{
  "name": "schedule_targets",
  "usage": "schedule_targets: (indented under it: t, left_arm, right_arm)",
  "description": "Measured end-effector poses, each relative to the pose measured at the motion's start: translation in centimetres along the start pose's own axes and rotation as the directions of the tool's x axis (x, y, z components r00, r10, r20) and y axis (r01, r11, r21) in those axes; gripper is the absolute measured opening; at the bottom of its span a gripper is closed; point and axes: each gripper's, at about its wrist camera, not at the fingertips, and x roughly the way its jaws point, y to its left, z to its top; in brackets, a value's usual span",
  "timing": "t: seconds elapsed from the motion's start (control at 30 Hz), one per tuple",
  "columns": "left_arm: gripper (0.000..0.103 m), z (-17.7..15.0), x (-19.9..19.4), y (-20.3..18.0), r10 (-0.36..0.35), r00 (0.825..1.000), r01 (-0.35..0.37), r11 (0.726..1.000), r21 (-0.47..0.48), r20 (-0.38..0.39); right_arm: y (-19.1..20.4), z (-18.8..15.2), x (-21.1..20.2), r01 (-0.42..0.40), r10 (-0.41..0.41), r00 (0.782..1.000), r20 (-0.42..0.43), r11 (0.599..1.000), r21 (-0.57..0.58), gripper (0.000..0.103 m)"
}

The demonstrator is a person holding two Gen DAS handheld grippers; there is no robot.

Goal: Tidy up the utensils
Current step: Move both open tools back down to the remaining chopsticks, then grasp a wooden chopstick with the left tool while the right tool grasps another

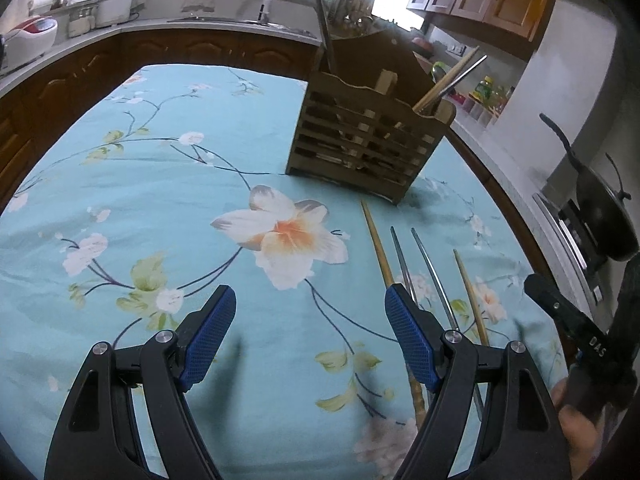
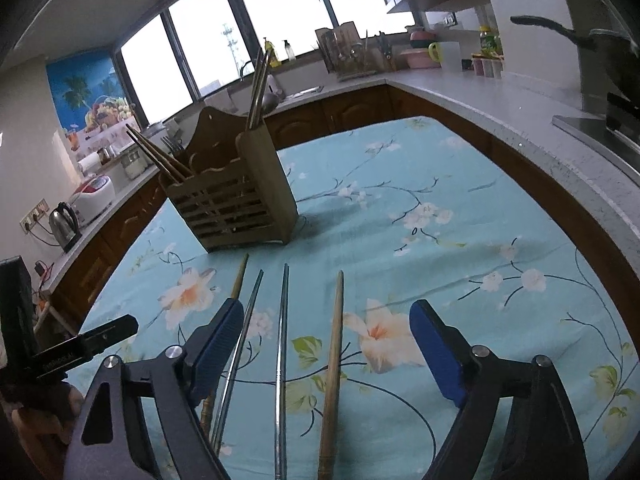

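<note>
Four chopsticks (image 2: 282, 344) lay side by side on the floral tabletop (image 2: 440, 240) before the wooden utensil holder (image 2: 236, 204); the left gripper (image 1: 310, 334) and right gripper (image 2: 326, 346) hovered agape, holding nothing.

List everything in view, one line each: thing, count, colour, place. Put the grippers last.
Wooden chopsticks on the cloth: two, tan, lying outermost in the row in front of the holder.
Metal chopsticks on the cloth: two, silver, lying between the wooden ones.
Utensil holder: one, brown slatted wood, upright on the table, already holding wooden and metal chopsticks.
Tablecloth: one, light blue with flowers, covering the table.
Kettle: one, steel, on the side counter.
Rice cooker: one, white and red, on the counter.
Wok: one, black, on the stove.
Left gripper: black with blue pads, open, over bare cloth left of the chopsticks.
Right gripper: same colours, open, above the chopstick row.
</note>
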Motion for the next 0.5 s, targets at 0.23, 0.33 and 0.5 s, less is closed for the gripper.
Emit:
schedule_targets:
  t: [0.23, 0.33, 0.5]
  left_arm:
    - [0.079, 1.1, 1.9, -1.1, -0.025, 0.999, 0.025, 1.0, 0.01, -0.03]
    - [0.078, 1.7, 3.0, -1.8, -0.027, 0.998, 0.028, 0.999, 0.03, -0.053]
    - [0.069, 2.7, 5.0, -2.6, -0.033, 0.995, 0.037, 0.998, 0.046, -0.089]
  right_arm:
    - [-0.1, 0.1, 1.7, -0.003, 0.002, 0.998, -0.069, 1.0, -0.012, 0.072]
    - [0.0, 0.0, 2.7, -0.006, 0.005, 0.995, -0.104, 1.0, -0.015, 0.066]
    - [0.1, 0.1, 4.5, 0.0, -0.005, 0.989, -0.15, 1.0, -0.029, 0.057]
